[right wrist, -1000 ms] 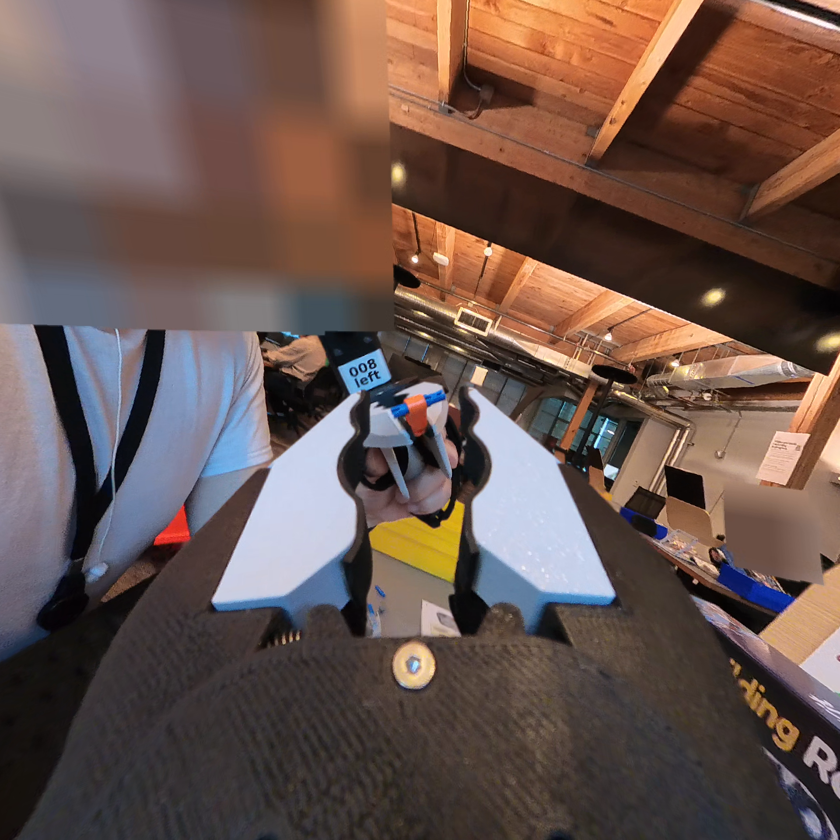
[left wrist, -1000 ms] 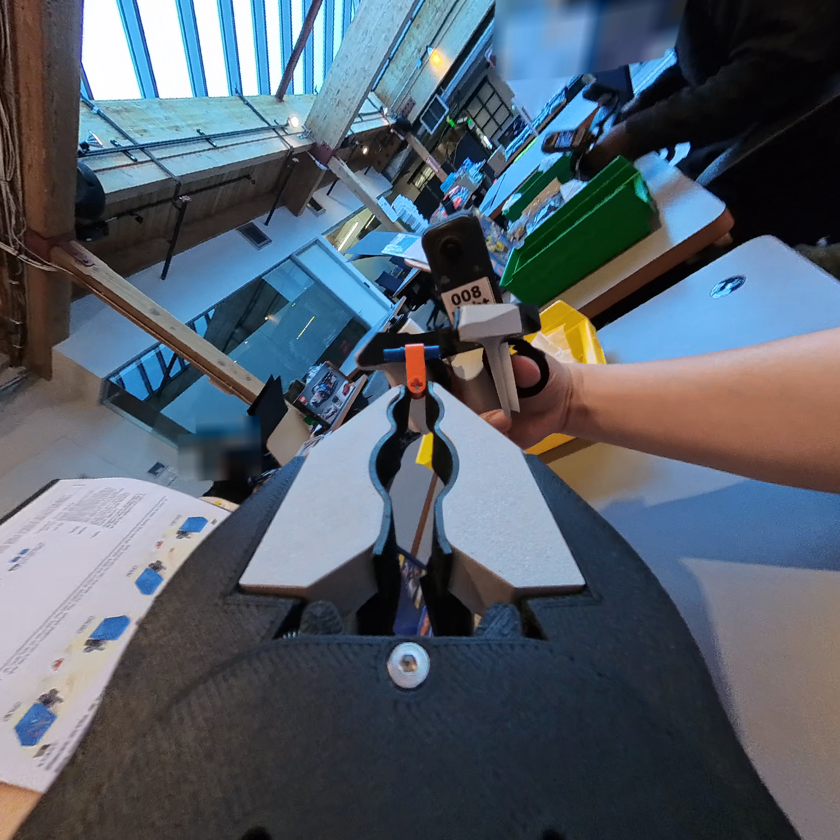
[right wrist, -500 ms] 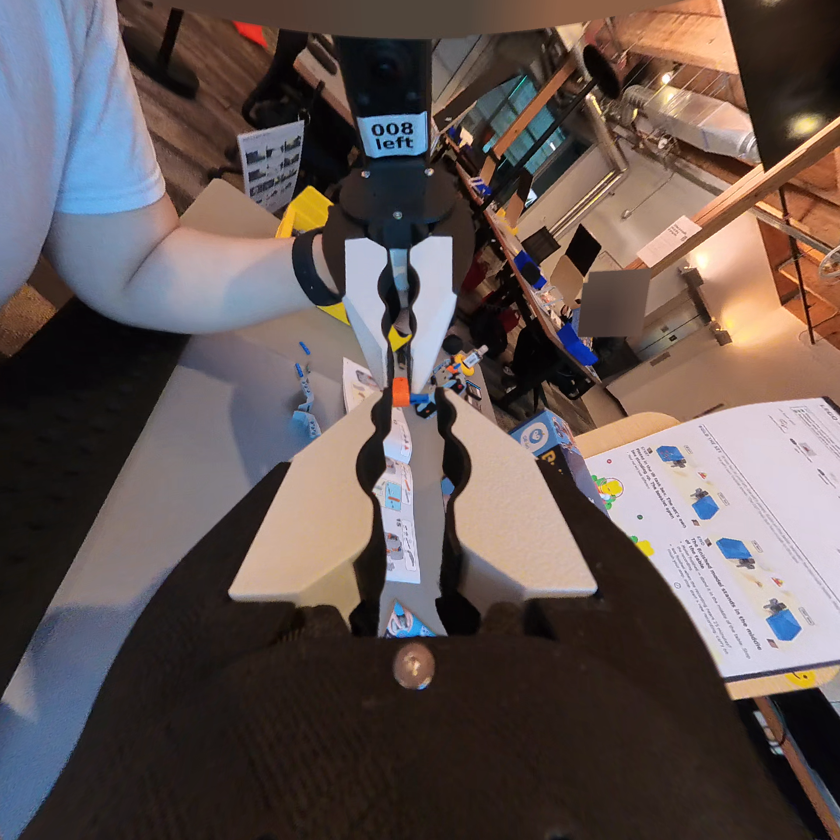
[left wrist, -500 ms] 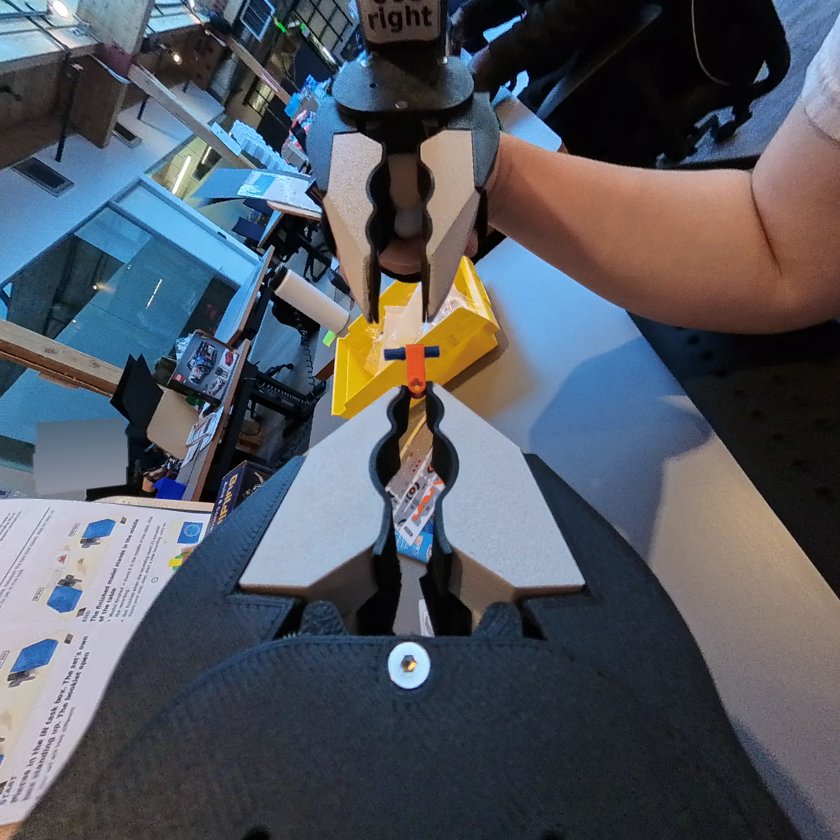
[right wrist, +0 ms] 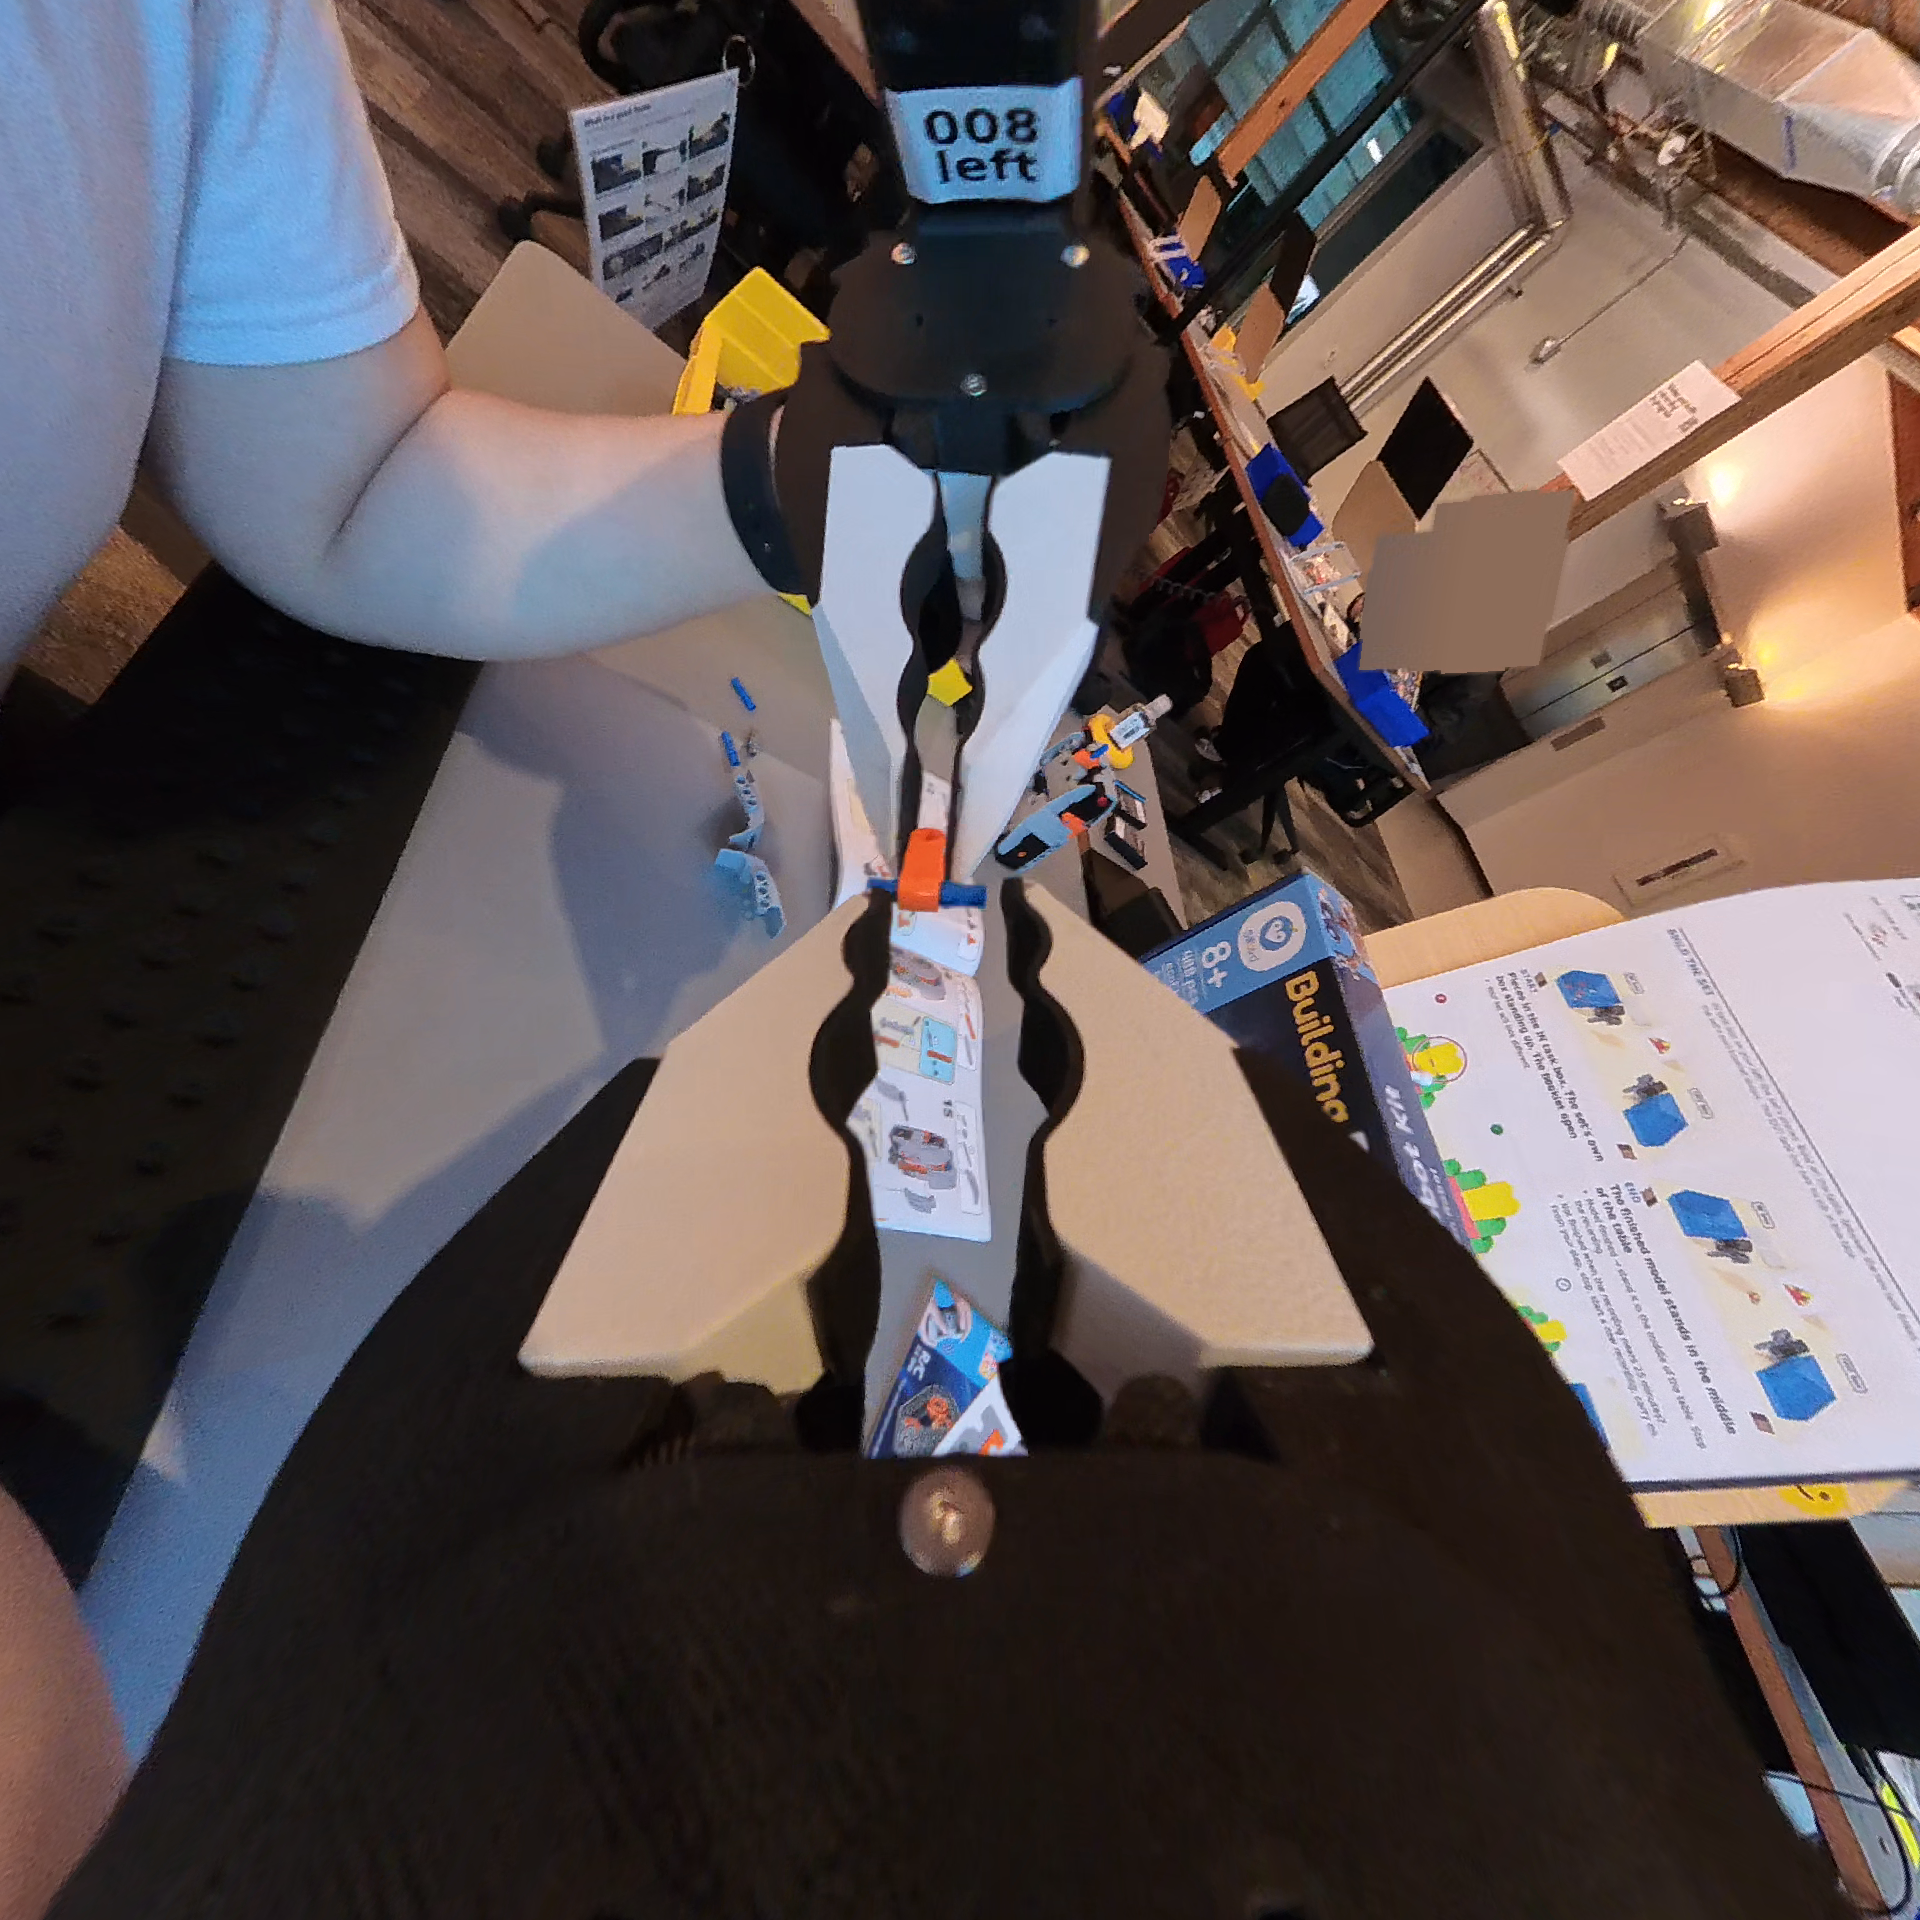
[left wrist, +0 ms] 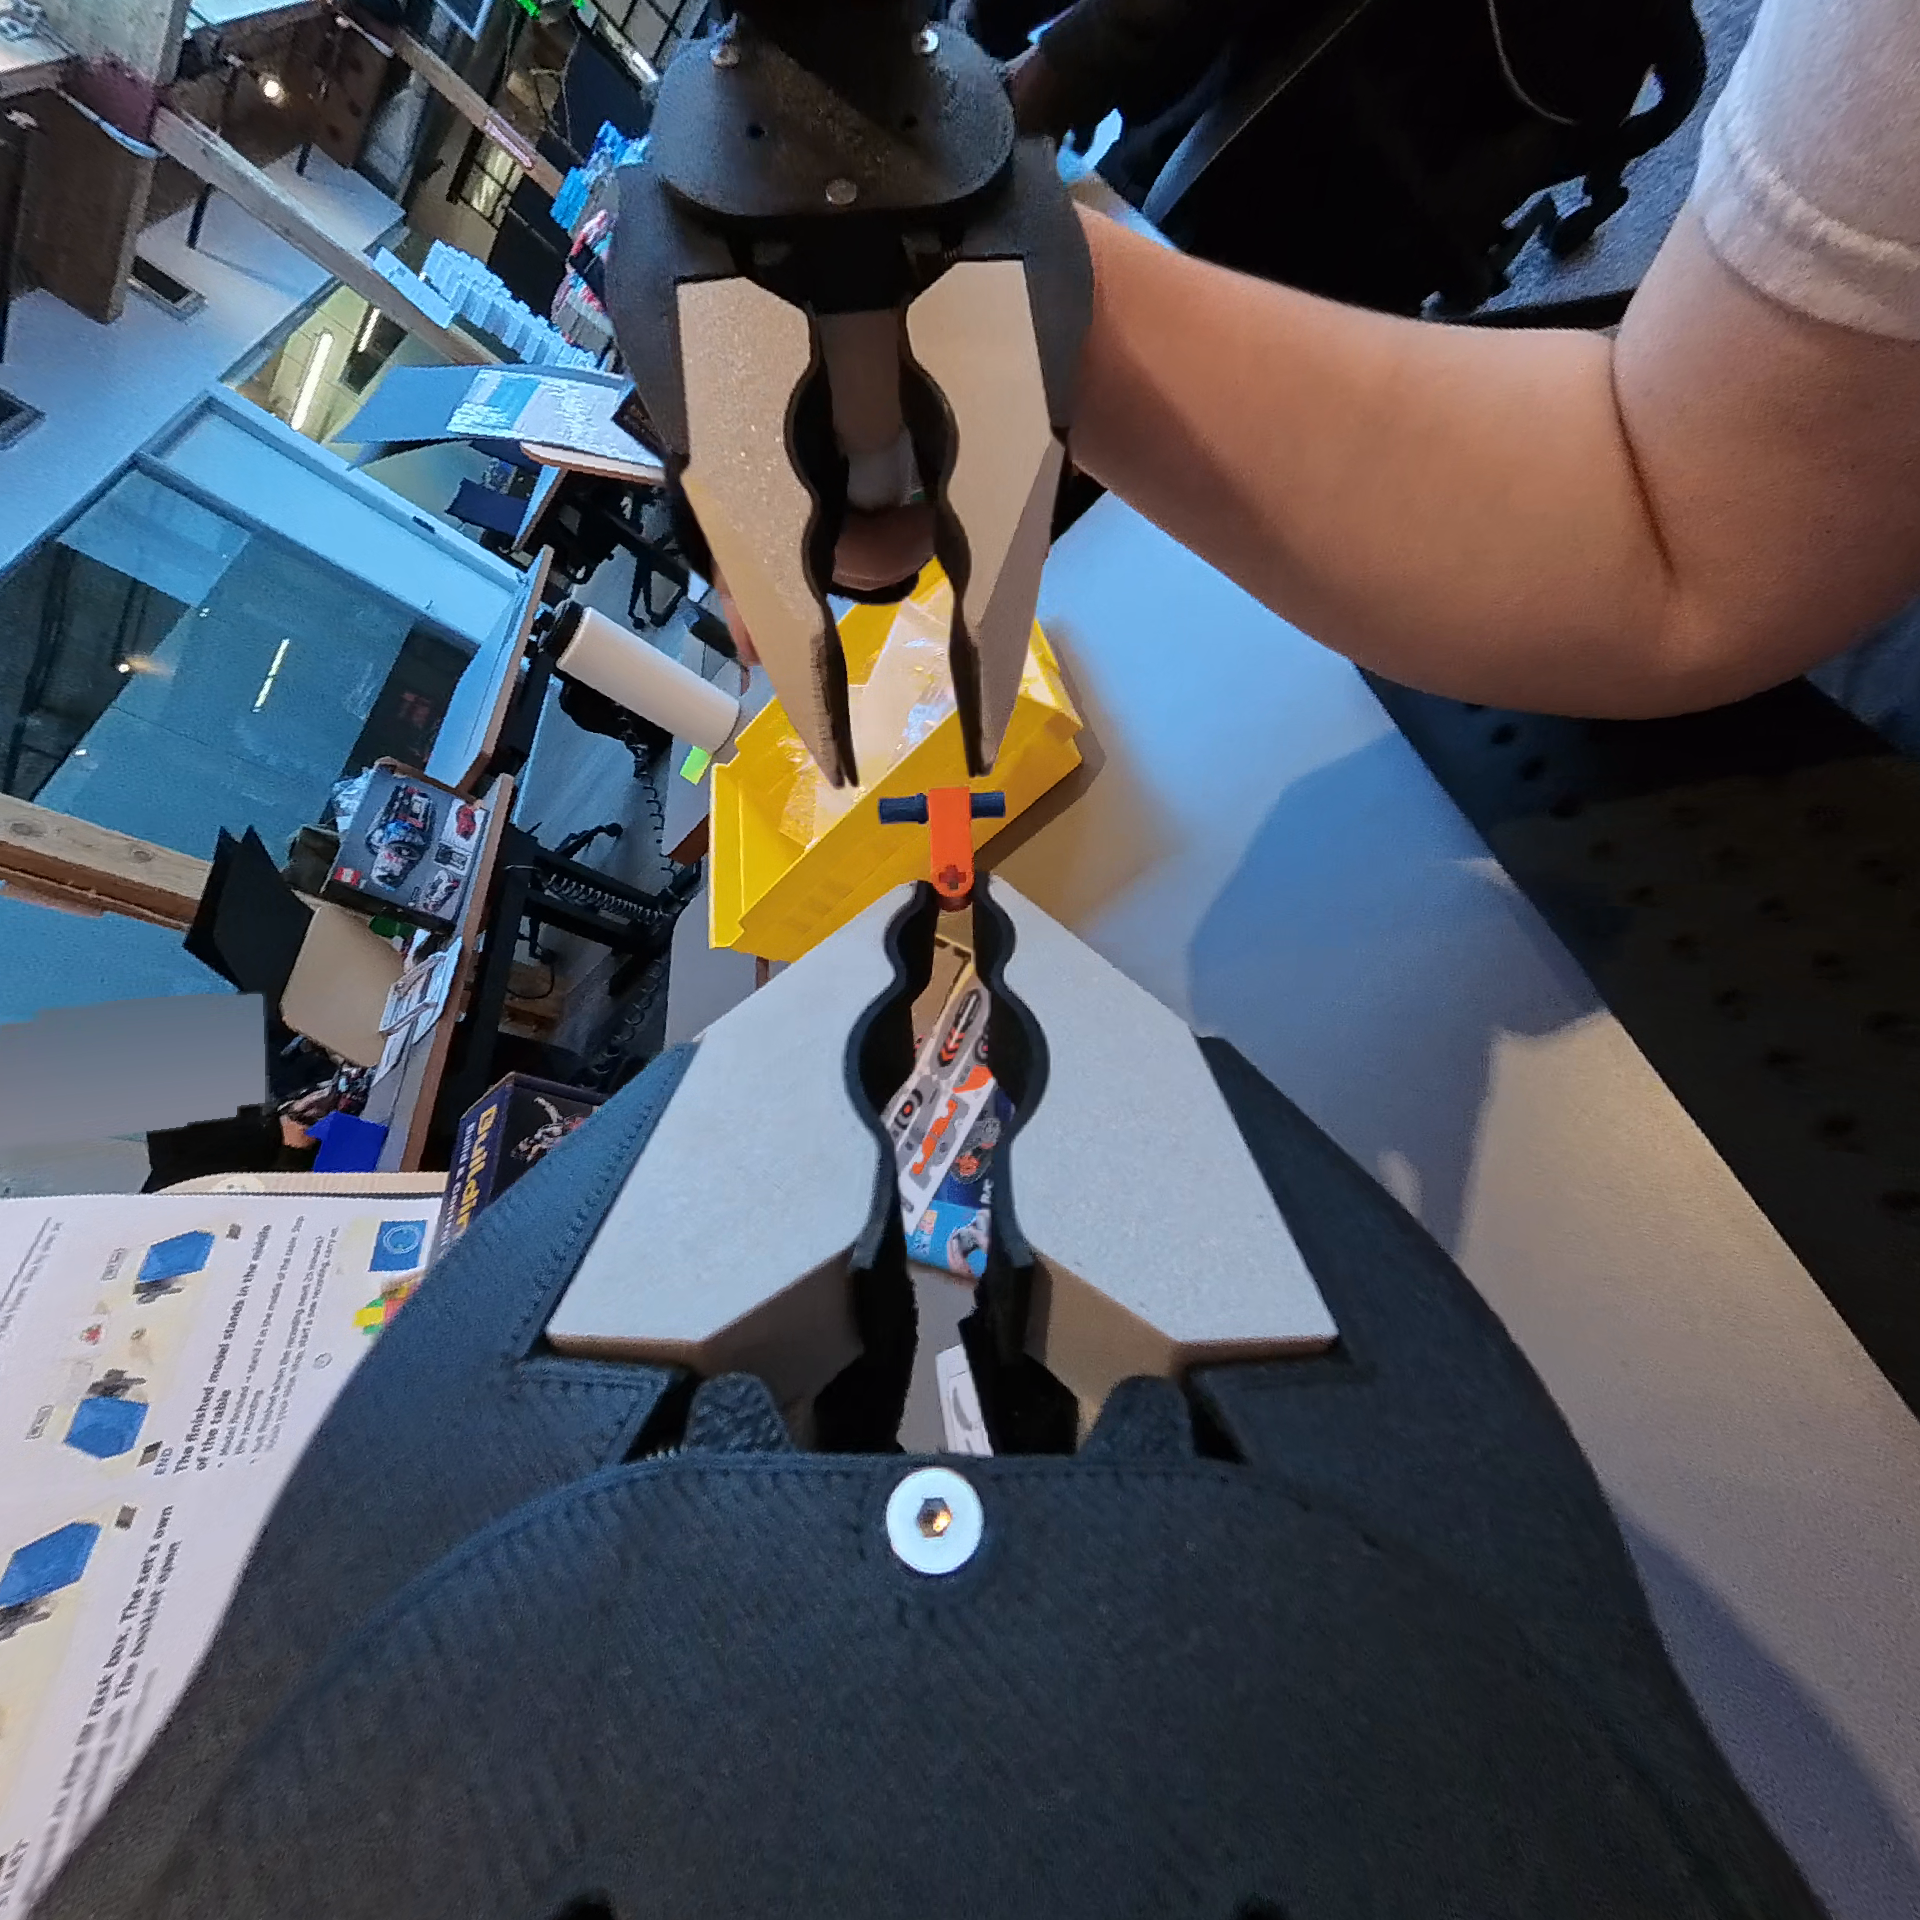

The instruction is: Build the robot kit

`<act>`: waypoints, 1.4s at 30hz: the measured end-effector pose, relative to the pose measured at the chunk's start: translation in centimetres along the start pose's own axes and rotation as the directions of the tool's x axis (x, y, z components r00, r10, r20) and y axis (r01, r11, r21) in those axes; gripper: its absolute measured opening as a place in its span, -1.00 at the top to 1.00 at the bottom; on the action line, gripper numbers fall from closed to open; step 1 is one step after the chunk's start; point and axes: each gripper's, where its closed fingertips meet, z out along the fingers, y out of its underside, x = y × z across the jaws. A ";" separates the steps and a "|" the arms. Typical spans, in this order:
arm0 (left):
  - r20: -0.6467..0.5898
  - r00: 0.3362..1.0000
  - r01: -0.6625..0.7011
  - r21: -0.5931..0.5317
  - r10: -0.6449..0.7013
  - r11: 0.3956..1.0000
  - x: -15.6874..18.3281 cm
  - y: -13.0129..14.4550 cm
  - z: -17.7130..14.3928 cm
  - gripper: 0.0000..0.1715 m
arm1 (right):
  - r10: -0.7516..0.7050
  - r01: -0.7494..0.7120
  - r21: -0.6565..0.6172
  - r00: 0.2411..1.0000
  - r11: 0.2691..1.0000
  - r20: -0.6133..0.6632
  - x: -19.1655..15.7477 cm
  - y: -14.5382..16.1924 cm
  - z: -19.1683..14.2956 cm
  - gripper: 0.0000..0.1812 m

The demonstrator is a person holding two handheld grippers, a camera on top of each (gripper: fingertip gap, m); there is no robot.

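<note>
Left wrist view: left gripper [left wrist: 948,899] is pinched tight on the orange connector [left wrist: 949,836], which carries a blue pin [left wrist: 941,807] crosswise at its far end, T-shape, held up above the table [left wrist: 1351,935]. Right gripper [left wrist: 902,774] faces it from the far side, tips just short of the blue pin, not touching it, jaws parted by a narrow gap and nothing between them. Yellow bin [left wrist: 831,873] sits on the table behind the two grippers, clear plastic bags inside.

Right wrist view: same standoff from the other side. Orange connector [right wrist: 923,871] is clamped at the left gripper's [right wrist: 928,847] tips, and the blue pin [right wrist: 930,891] lies right at the mouth of the right gripper [right wrist: 940,920]; whether the tips touch it I can't tell. Below the gap: an open instruction booklet [right wrist: 925,1101] and a small colourful leaflet [right wrist: 940,1371] flat on the table. Loose light-blue parts [right wrist: 746,852] lie to the left, a partly built model [right wrist: 1075,805] past the left gripper. Blue kit box [right wrist: 1288,997] and a printed sheet [right wrist: 1683,1164] at right.
</note>
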 end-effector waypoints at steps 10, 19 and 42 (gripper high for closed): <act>-0.059 0.998 0.012 0.005 -0.011 1.000 0.8 0.0 0.1 0.94 | 0.007 -0.005 -0.044 0.998 0.999 0.055 -1.0 0.2 0.4 0.81; -0.067 0.998 0.012 -0.013 -0.012 1.000 0.8 0.5 0.4 0.94 | 0.027 -0.023 -0.045 0.996 0.999 0.082 -1.1 0.8 0.5 0.82; -0.597 -0.050 0.900 -0.375 -0.801 0.224 2.6 7.0 5.8 0.95 | 0.081 -0.076 -0.264 0.997 0.961 0.008 -2.7 9.8 1.8 0.73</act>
